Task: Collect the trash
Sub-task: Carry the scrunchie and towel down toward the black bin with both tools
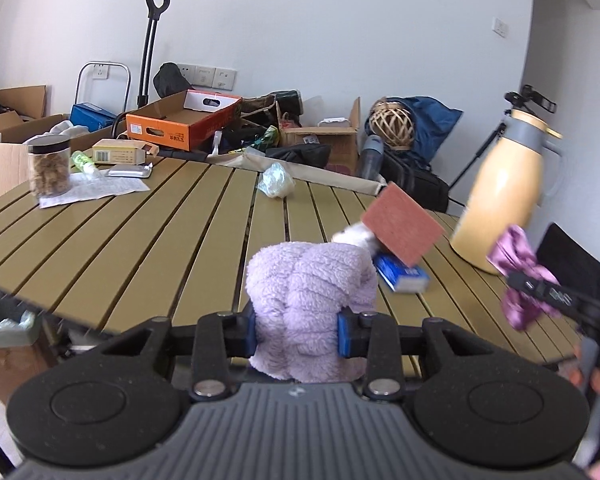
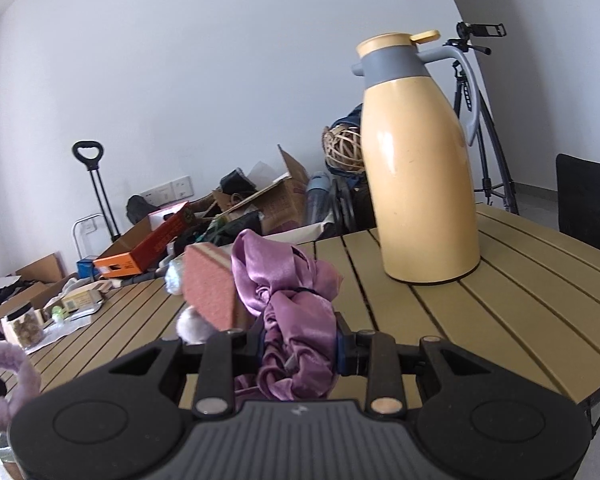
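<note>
Holding a load each, both tongs sit low over the near edge of the slatted bench (image 1: 132,216): the left tongs (image 1: 297,334) are closed down onto a fluffy lilac cloth (image 1: 308,288), squeezed between the blue pads, and the right tongs (image 2: 300,346) are pinched on a crumpled purple satin cloth (image 2: 288,300) that bulges up and forward past the fingers. Judging by the task, what remains to gather lies ahead of both: a pink sponge (image 1: 402,228) standing tilted on edge with a blue-and-white packet (image 1: 402,276) under it, just beyond the lilac cloth and a little to its right, so it lies between the two tongs and close to each. A crumpled clear wrapper (image 1: 275,181) sits farther up the bench, roughly straight ahead of the left tongs, and a sheet of paper (image 1: 96,192) under a dark-lidded jar (image 1: 49,168) lies well off to the left. The yellow jug (image 2: 420,176) stands upright to the right, apart from all of it. A lined bin (image 1: 4,332) shows at the left edge, below the bench rim and nearer the left hand, though it is cut off by the frame. Each cloth hides its own fingertips, and a small pale fluffy thing (image 1: 354,236) behind the sponge is too covered to name
</note>
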Demonstrator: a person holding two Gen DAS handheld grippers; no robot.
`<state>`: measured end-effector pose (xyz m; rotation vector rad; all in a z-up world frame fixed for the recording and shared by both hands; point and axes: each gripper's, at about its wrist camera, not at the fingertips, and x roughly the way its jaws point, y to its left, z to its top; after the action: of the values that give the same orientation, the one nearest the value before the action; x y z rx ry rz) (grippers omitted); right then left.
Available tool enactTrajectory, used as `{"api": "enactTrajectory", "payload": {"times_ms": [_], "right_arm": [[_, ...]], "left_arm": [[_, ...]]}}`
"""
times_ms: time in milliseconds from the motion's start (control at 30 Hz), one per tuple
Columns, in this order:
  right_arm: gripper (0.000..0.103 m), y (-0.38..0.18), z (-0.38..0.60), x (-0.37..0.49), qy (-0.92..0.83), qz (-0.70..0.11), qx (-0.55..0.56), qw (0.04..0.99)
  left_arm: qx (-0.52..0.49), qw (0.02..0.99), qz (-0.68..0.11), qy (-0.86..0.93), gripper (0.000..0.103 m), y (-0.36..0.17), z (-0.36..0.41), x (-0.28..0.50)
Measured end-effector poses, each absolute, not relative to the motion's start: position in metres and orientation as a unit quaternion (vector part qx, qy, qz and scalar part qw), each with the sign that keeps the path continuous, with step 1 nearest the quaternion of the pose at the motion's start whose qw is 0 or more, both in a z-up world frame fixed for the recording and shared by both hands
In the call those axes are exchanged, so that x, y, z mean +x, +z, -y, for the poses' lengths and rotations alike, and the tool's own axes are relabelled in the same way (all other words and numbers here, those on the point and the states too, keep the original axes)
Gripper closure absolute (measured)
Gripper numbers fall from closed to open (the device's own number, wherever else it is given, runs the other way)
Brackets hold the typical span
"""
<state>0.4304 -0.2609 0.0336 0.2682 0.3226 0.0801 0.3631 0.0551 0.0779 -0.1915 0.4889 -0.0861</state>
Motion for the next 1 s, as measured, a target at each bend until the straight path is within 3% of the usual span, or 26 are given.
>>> {"api": "enactTrajectory", "payload": {"times_ms": [367,1000], "right_arm": [[0.074,0.033,0.227,0.362,0.074,-0.157,0.091,0.981],[0.074,-0.026,0.220,0.281,0.079,-0.257,0.098,0.958]], "left_arm": [[-0.104,0.955,-0.270,-0.063,0.068,0.049,-0.060,0.288],[-0.122,0.936,-0.327,-0.042,0.068,-0.003,-0.076,0.254]]}}
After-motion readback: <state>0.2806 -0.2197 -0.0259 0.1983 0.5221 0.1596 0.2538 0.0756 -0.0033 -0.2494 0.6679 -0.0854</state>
